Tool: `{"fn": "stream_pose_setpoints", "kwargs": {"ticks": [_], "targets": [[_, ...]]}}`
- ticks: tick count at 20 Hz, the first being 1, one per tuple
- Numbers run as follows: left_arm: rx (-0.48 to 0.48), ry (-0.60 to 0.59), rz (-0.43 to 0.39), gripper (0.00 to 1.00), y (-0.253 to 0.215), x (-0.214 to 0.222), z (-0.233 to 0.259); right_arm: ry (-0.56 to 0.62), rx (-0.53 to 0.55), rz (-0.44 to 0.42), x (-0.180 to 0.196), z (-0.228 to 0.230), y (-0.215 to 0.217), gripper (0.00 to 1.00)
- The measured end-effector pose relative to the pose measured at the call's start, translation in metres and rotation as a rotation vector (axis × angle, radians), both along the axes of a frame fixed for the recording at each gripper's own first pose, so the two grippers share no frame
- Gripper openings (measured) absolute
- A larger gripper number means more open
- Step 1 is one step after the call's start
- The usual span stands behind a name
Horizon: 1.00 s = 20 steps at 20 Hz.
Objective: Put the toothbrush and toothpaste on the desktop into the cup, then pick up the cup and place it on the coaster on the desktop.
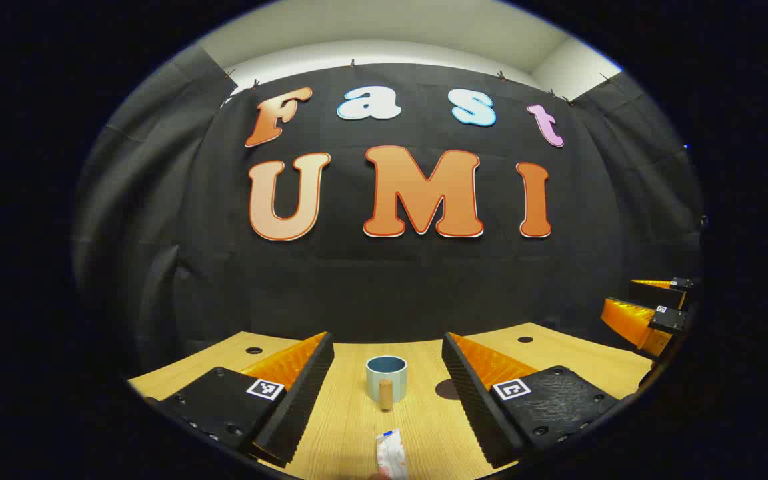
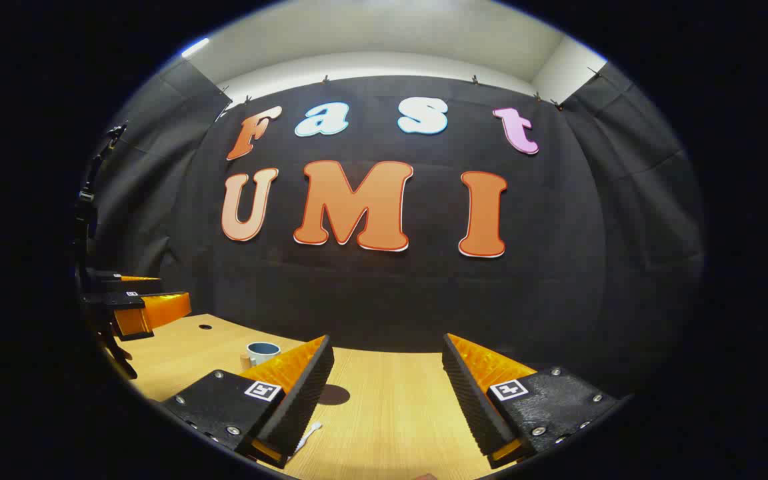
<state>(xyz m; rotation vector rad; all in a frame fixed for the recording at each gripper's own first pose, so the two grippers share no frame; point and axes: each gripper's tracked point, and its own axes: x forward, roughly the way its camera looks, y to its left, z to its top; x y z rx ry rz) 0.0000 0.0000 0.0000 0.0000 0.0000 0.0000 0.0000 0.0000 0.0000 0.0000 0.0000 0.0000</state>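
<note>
Currently your left gripper (image 1: pixel 387 393) hangs wide apart, framing the cup (image 1: pixel 386 377) and nearer toothpaste (image 1: pixel 391 455); your right gripper (image 2: pixel 387 393), equally released, has what may be the toothbrush (image 2: pixel 307 437) beside the coaster (image 2: pixel 333 395).

cup (image 1: pixel 386 377) ctr desktop (image 1: pixel 351 427) | toothpaste (image 1: pixel 391 453) in front of cup | coaster (image 1: pixel 449 389) just R of cup

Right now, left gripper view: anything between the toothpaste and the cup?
Only bare wooden desktop. In the left gripper view the toothpaste lies near the bottom edge, and the cup stands beyond it with its wooden handle facing the tube.
</note>
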Motion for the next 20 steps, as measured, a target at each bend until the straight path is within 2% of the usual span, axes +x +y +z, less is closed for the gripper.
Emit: {"fn": "stream_pose_setpoints", "kwargs": {"ticks": [1,2,5,8,10,13,17,20], "targets": [[-0.006,0.011,-0.002,0.93,0.002,0.001,0.0,0.008,0.003,0.007,0.002,0.0,0.002,0.98],[-0.005,0.022,0.006,0.98,0.005,0.003,-0.001,0.01,0.005,0.011,0.003,0.002,0.003,0.98],[-0.009,0.026,0.04,1.0,0.015,0.006,0.0,0.008,0.011,0.034,0.006,0.007,0.008,0.98],[-0.045,0.041,0.052,0.98,0.02,0.008,-0.001,0.027,0.009,0.067,0.01,0.004,0.017,1.0],[-0.047,0.043,0.053,0.97,0.02,0.009,0.002,0.036,0.006,0.091,0.012,0.004,0.024,0.98],[0.006,0.052,0.103,1.0,0.036,0.01,0.006,0.058,0.005,0.106,0.013,0.005,0.026,0.98],[0.037,0.106,0.089,0.97,0.033,0.016,-0.001,0.132,-0.009,0.145,0.018,-0.002,0.033,0.98],[0.039,0.181,0.073,1.0,0.032,0.021,-0.01,0.194,0.001,0.21,0.019,-0.006,0.047,0.97]]}}
